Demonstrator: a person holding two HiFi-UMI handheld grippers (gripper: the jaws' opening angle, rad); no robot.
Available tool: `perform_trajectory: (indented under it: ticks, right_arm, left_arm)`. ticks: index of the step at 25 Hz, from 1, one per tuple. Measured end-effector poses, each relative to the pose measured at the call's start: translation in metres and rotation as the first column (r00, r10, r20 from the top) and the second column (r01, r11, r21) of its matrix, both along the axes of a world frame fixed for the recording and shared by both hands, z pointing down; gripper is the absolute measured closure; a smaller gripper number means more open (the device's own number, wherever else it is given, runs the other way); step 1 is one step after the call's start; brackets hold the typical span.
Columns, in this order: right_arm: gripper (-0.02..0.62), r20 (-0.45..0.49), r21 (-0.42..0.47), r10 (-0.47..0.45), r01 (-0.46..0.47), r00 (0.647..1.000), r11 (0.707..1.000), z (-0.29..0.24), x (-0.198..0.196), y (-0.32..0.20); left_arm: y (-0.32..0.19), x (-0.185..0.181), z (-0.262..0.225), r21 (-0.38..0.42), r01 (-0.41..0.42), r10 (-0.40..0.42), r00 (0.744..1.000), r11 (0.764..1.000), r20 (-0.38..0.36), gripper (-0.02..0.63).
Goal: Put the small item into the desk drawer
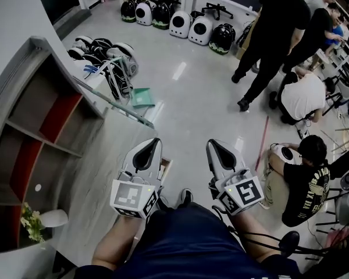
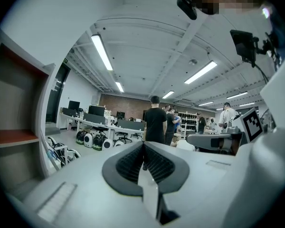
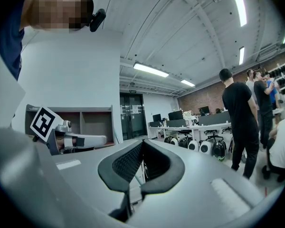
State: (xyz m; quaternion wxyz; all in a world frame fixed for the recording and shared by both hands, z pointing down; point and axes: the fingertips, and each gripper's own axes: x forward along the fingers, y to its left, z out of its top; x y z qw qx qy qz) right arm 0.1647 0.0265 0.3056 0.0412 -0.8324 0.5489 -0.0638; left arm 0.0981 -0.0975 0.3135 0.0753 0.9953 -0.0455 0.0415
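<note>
- The desk point(image 1: 102, 156), with its open shelf unit point(image 1: 43, 135), fills the head view from 7 to 10 o'clock, on the left gripper's side.
- The left gripper point(image 1: 153, 142) and right gripper point(image 1: 214, 144) both point towards 12 o'clock, each clenched tip to tip on nothing.
- A wood-edged box point(image 1: 166, 166), possibly the open drawer, sits at the left gripper's 5 o'clock.
- The small item cannot be picked out for certain. A pale round thing point(image 1: 38, 187) lies in a shelf compartment at 8 o'clock, nearer the left gripper.

Bright light is cast by ceiling tubes point(image 2: 102, 51) above the left claw point(image 2: 143, 148); glare is seen on the floor point(image 1: 179, 70); edges are warped and darkened.
</note>
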Motion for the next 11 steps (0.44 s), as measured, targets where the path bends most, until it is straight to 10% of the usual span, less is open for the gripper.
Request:
perform_trajectory:
  ticks: [11]
  right_arm:
    - [0.589, 0.0, -0.002, 0.003, -0.003, 1.0, 1.0, 0.0025, 0.0016, 0.0]
  left_arm:
    - [0.001, 0.0026, 0.0071, -0.008, -0.006, 0.007, 1.0, 1.0, 0.01, 0.603]
